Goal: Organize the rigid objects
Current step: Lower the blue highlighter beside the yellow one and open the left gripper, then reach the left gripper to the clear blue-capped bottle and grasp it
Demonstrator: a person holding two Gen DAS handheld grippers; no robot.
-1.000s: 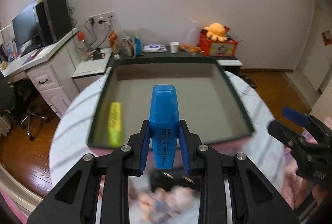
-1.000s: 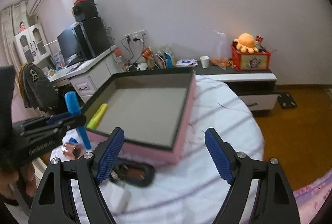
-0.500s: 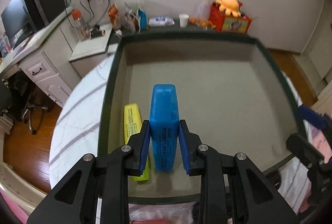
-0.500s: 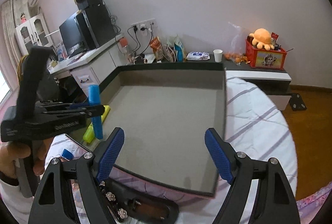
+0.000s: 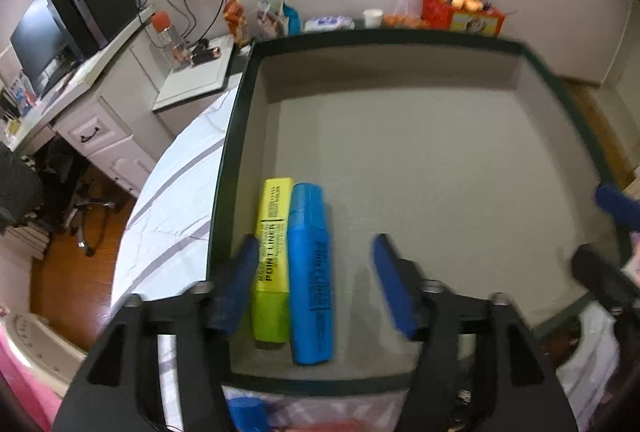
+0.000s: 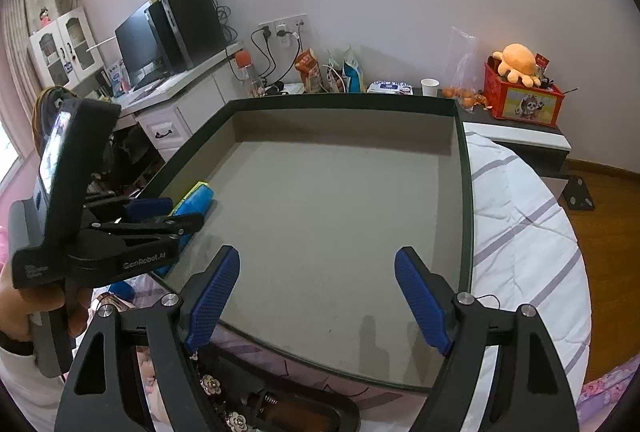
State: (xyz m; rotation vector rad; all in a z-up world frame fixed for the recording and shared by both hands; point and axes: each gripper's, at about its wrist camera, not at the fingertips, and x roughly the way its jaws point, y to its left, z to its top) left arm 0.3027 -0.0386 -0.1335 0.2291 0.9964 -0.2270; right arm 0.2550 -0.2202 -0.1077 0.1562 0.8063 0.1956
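Note:
A blue highlighter (image 5: 310, 272) lies flat on the grey floor of a shallow dark-rimmed box (image 5: 400, 44), right beside a yellow highlighter (image 5: 273, 260) near the box's left wall. My left gripper (image 5: 314, 284) is open and empty just above both highlighters. In the right wrist view the left gripper (image 6: 160, 214) hovers over the blue highlighter (image 6: 196, 202) at the box's (image 6: 466, 212) left side. My right gripper (image 6: 320, 298) is open and empty over the box's near edge.
The box sits on a round table with a white striped cloth (image 6: 524, 232). A black case (image 6: 288, 412) and small blue items (image 5: 244, 408) lie on the table in front of the box. A desk with a monitor (image 6: 140, 44) stands at the left.
My left gripper carried the blue highlighter forward over the box, lowered it beside the yellow one, then opened and released it. My right gripper moved forward over the box edge.

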